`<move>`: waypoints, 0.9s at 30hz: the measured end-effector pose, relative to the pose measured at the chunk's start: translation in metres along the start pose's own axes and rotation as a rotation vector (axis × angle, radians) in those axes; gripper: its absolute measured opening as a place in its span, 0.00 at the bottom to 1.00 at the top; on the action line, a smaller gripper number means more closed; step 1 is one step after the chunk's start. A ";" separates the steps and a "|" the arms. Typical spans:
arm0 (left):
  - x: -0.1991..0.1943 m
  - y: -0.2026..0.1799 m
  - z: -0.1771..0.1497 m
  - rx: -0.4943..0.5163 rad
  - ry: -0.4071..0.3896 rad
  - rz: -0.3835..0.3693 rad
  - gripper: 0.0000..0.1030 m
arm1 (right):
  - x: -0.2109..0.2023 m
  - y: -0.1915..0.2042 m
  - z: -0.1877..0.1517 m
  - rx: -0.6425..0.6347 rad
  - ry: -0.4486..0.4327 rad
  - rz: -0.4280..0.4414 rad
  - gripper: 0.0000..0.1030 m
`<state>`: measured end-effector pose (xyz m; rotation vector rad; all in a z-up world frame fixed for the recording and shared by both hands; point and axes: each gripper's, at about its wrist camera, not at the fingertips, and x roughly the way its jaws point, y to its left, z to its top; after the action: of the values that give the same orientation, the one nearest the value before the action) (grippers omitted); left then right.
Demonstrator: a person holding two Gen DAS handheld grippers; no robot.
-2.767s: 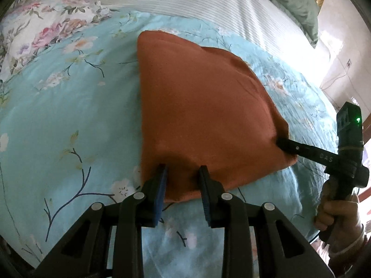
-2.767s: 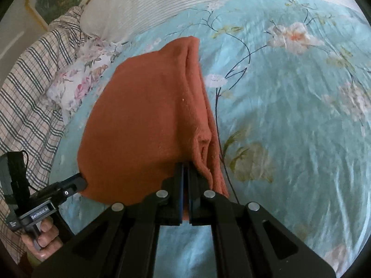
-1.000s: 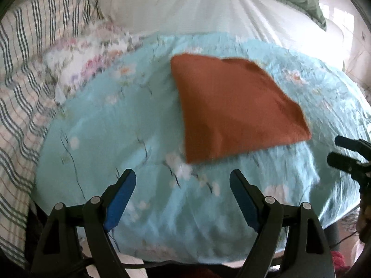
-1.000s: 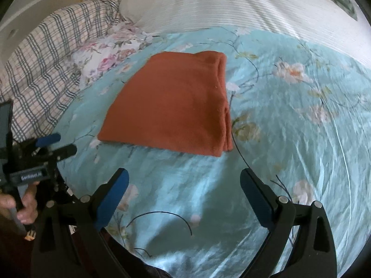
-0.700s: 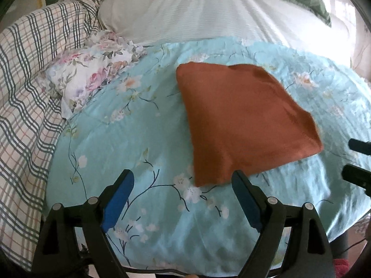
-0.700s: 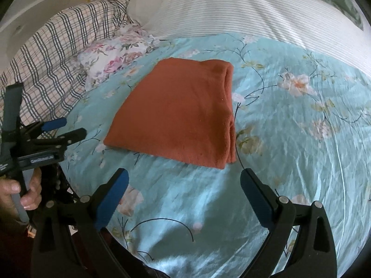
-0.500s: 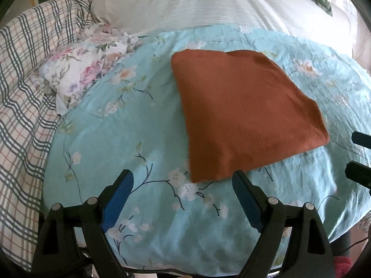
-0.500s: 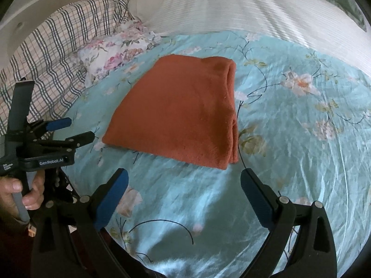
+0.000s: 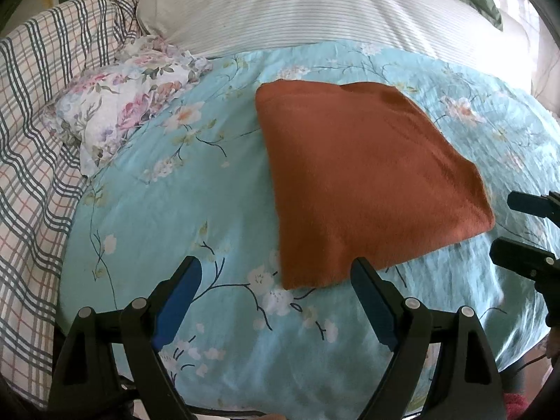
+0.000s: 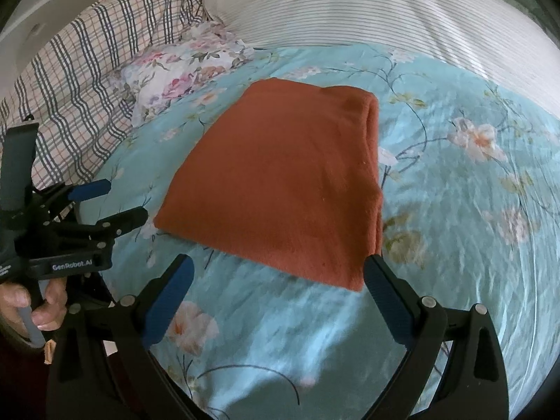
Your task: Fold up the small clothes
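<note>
Left gripper: hovering wide-jawed over the near edge of the floral bedspread, gripping nothing. Right gripper: likewise spread and empty, hanging at the same near edge. Rust-orange garment: lying flat as a folded packet mid-bedspread, its near corners sitting just beyond both grippers. Step judged: fold laid down and released. Next move, if another fold is wanted: closing on the near corners and carrying them across. Beyond: flowered cloth, plaid blanket, striped pillow.

folded cloth lies on the quilt — pillow behind, both grippers before it.
</note>
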<state>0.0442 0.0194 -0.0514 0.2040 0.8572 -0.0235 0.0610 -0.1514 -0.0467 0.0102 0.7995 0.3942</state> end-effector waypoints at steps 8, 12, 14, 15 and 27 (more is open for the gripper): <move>-0.001 0.002 0.012 -0.013 -0.010 0.013 0.85 | 0.007 -0.004 0.012 0.005 0.005 0.009 0.95; -0.001 0.003 0.018 -0.021 -0.012 0.003 0.85 | 0.007 -0.006 0.017 0.005 0.000 0.007 0.95; -0.001 0.003 0.020 -0.022 -0.014 -0.003 0.85 | 0.008 -0.009 0.021 0.007 -0.003 0.018 0.95; 0.000 0.003 0.021 -0.022 -0.014 -0.010 0.85 | 0.008 -0.010 0.023 0.010 -0.004 0.020 0.95; 0.027 0.015 0.044 -0.081 0.016 -0.049 0.85 | 0.027 -0.037 0.056 0.091 -0.020 0.027 0.95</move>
<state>0.0966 0.0277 -0.0414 0.1073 0.8776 -0.0327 0.1293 -0.1685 -0.0323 0.1103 0.7974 0.3825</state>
